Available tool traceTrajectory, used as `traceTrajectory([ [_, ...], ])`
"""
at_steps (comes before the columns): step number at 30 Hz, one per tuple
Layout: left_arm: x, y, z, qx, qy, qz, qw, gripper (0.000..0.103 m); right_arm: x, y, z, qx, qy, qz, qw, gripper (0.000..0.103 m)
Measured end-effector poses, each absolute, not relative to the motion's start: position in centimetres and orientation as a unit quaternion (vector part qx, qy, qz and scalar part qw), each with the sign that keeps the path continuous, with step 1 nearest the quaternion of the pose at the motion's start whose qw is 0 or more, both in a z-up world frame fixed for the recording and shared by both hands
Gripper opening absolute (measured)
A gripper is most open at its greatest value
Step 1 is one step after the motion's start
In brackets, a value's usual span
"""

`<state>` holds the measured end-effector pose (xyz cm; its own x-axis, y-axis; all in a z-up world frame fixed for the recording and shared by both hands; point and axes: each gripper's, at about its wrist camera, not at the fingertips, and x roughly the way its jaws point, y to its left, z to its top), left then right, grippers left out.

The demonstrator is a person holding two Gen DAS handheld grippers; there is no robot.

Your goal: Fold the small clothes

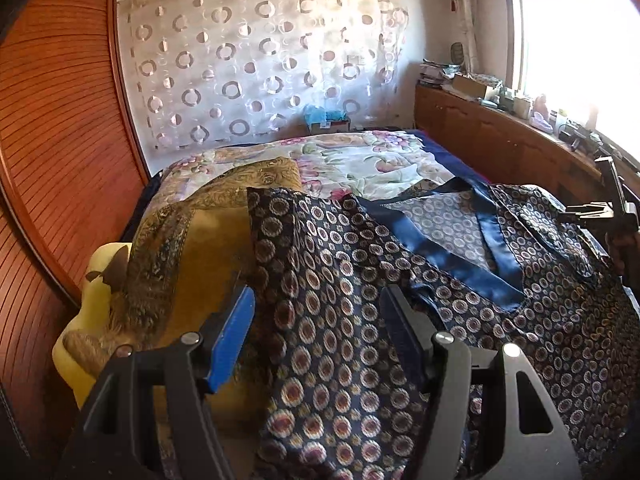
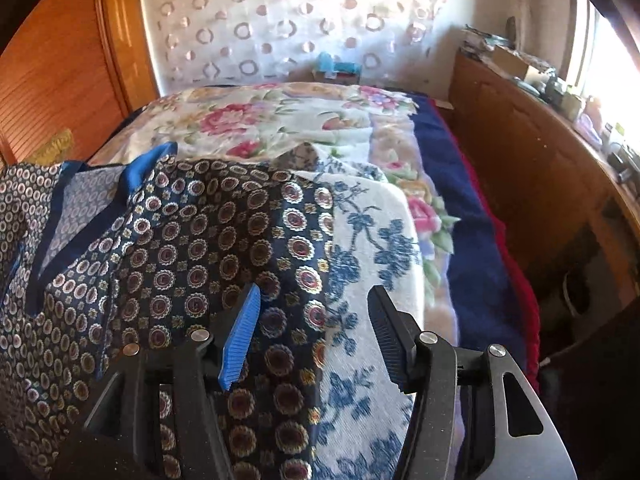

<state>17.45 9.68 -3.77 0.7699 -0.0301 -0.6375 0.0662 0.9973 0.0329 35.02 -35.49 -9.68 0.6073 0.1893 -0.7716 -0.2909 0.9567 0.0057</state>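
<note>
A dark navy patterned garment (image 1: 460,280) with a blue satin collar (image 1: 460,256) lies spread on the bed. My left gripper (image 1: 320,308) is open, its fingers straddling the garment's left sleeve or edge near a gold cushion (image 1: 200,248). In the right wrist view the same garment (image 2: 180,248) lies at the left over a white cloth with blue flowers (image 2: 372,248). My right gripper (image 2: 316,312) is open above the garment's right edge. The right gripper's body also shows at the far right of the left wrist view (image 1: 612,208).
A floral bedspread (image 2: 280,120) covers the bed, with a navy blanket (image 2: 460,208) along its right side. A wooden cabinet (image 1: 500,136) with clutter runs under the window at the right. A wooden panel wall (image 1: 48,120) stands at the left. A yellow object (image 1: 92,320) sits beside the cushion.
</note>
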Motion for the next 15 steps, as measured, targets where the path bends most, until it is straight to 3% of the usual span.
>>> traceTrajectory([
  [9,20.3,10.3,-3.9,0.042,0.361,-0.028,0.931,0.063,35.2,-35.1,-10.3,-0.065,0.421,0.138,0.894,0.058],
  [15,21.9,10.6,-4.4,0.045,0.38,-0.031,0.923,0.045,35.2,-35.4,-10.5,-0.058,0.423,0.139,0.893,0.059],
])
